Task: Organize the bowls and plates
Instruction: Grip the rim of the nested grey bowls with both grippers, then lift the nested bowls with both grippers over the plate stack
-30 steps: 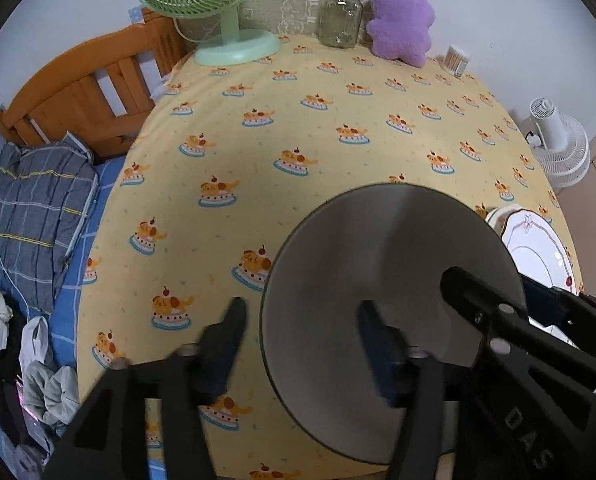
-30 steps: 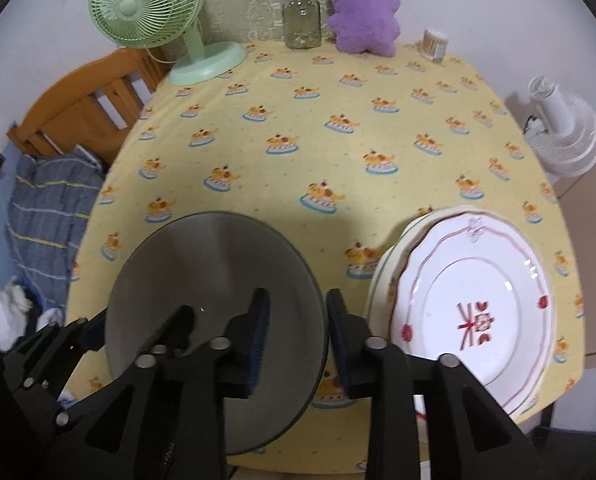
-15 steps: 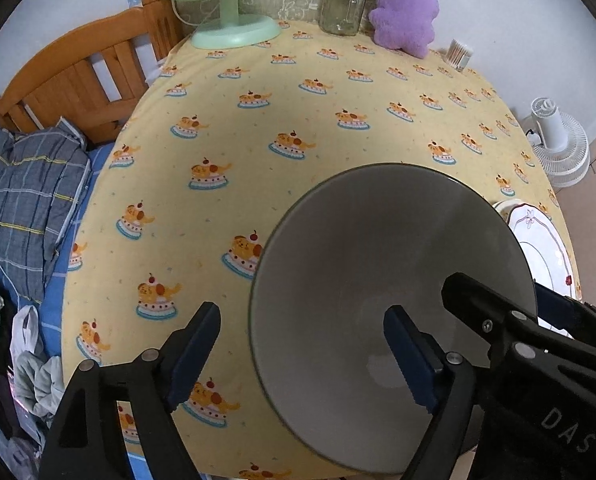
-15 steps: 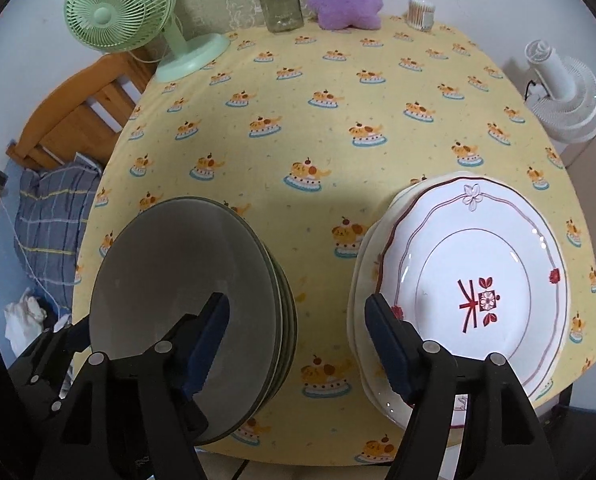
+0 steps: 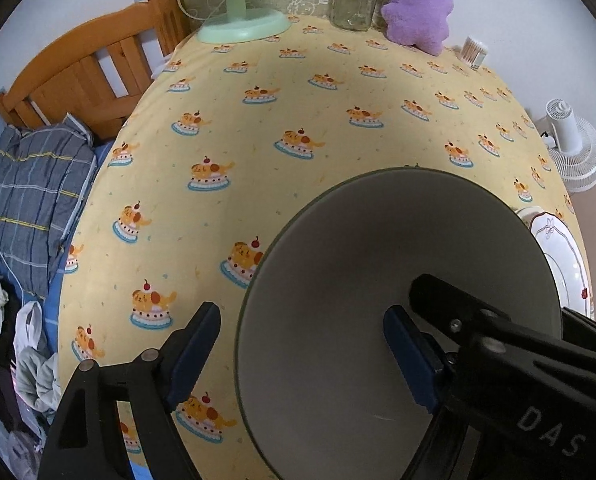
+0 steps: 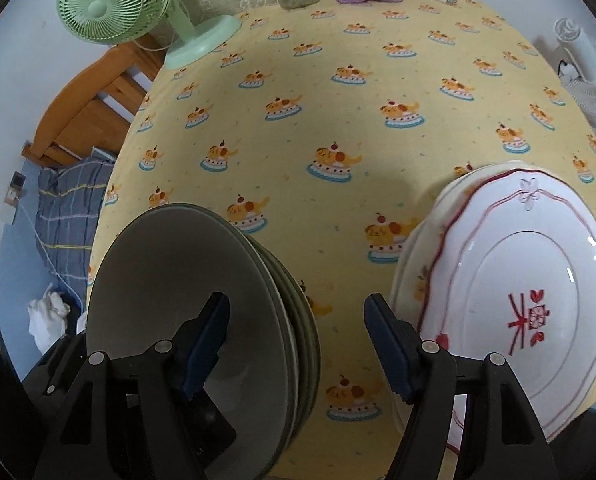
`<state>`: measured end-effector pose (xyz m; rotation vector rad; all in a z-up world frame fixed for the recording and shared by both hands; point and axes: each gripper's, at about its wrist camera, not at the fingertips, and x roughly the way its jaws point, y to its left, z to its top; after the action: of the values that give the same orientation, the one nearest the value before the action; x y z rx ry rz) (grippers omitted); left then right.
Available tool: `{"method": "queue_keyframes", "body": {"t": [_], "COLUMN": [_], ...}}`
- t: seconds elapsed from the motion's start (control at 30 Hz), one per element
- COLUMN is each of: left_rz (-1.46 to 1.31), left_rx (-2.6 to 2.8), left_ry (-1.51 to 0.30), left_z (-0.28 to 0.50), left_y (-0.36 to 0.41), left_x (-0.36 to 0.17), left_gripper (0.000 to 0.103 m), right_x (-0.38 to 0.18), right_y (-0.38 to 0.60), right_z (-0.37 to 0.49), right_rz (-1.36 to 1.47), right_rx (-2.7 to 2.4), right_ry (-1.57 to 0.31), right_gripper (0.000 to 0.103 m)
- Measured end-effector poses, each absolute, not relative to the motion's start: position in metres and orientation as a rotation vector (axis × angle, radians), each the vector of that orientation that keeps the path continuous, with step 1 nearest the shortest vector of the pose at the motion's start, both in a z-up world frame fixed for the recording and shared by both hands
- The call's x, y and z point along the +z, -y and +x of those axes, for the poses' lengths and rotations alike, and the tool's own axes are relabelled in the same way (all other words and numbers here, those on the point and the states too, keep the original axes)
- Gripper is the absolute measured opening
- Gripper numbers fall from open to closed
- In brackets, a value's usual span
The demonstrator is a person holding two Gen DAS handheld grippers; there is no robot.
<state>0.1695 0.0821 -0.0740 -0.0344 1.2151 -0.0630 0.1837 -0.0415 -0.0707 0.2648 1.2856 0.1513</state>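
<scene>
A table under a yellow tablecloth (image 6: 338,128) printed with small dog-and-cake motifs carries everything. At the near edge sit 2 stacks, apart from each other: grey-green bowls (image 6: 202,304) nested on the left and white plates (image 6: 530,300) with red trim on the right (the top plate bears a red flower mark). Along the far edge stand a green desk fan (image 6: 114,4), a glass jar (image 5: 354,0), a purple plush toy (image 5: 418,12) and a small cotton-swab holder (image 5: 474,50).

Both grippers are matte black plastic with blue pads lining the inner faces of the fingers (image 5: 194,354). Silver screw heads dot the arms behind the fingers. White "DAS" lettering marks the right gripper (image 6: 296,350) body, seen beside the left gripper (image 5: 302,354).
</scene>
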Motion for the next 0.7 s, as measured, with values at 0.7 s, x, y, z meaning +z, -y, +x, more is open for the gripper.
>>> {"method": "queue_keyframes", "body": {"t": [0.7], "left_rz": [-0.037], "left_rx": [-0.163], "left_ry": [-1.209], "left_z": [0.172], "left_y": [-0.077], "left_x": [-0.069], "left_gripper": [0.062], "right_x": [-0.069], "right_y": [0.026], "right_z": [0.190], "right_rz": [0.233], "right_rx": [0.143], "right_ry": [-1.282], "right_gripper": [0.049]}}
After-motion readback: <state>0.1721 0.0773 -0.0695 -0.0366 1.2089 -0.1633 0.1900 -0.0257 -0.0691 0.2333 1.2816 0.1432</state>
